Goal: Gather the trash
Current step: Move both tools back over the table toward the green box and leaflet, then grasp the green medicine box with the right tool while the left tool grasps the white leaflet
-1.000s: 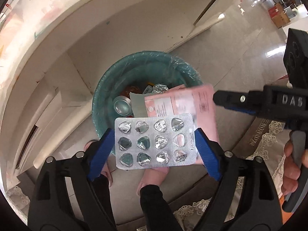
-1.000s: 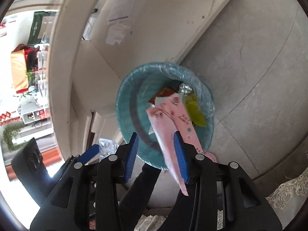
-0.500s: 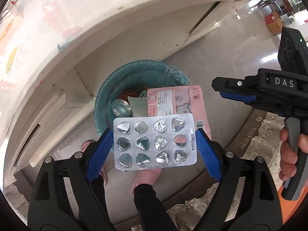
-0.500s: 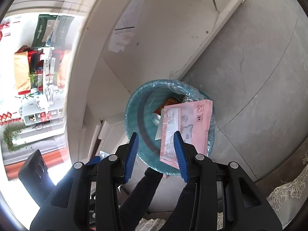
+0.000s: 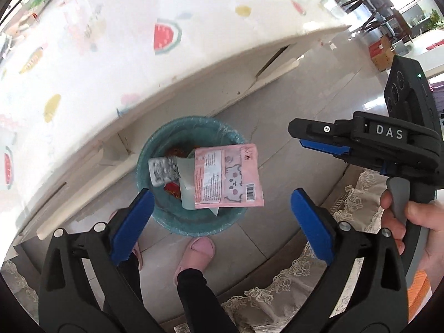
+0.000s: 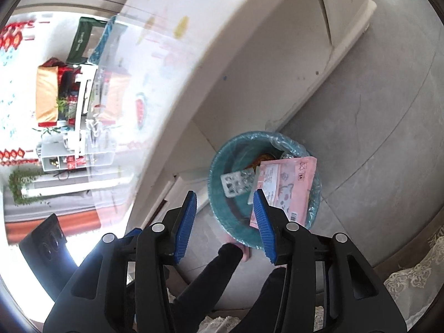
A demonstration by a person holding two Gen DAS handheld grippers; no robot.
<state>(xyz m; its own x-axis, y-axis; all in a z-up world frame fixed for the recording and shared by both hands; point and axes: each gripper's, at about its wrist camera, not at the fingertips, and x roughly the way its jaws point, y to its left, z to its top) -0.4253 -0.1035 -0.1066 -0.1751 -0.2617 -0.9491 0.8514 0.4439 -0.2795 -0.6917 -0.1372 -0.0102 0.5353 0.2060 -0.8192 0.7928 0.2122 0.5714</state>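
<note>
- Below both cameras, on the grey tiled floor (image 5: pixel 280 127), a teal bin (image 5: pixel 194 223) lined with a clear plastic bag is standing just beside the base of a white table.
- Left gripper (image 5: pixel 219 219) is hovering above the bin; its blue fingers (image 5: pixel 131 224) are spread wide apart and gripping nothing.
- Right gripper (image 6: pixel 226 223) is likewise hanging over the bin, fingers (image 6: pixel 262 222) parted and empty; seen side-on in the left view (image 5: pixel 319 144), it is being gripped by a bare hand (image 5: pixel 421 230).
- Pink packet (image 5: pixel 227 176) is lying flat across the top of the bin's contents, one corner overhanging the rim.
- Silver blister pack (image 5: pixel 163 169) is sitting inside the bin, just beside the packet; red wrappers (image 5: pixel 172 189) are showing underneath.
- Fruit-print cloth (image 5: pixel 111 41) is covering the tabletop above.
- Pink slippers (image 5: pixel 199 252) are resting on the floor near the bin.
</note>
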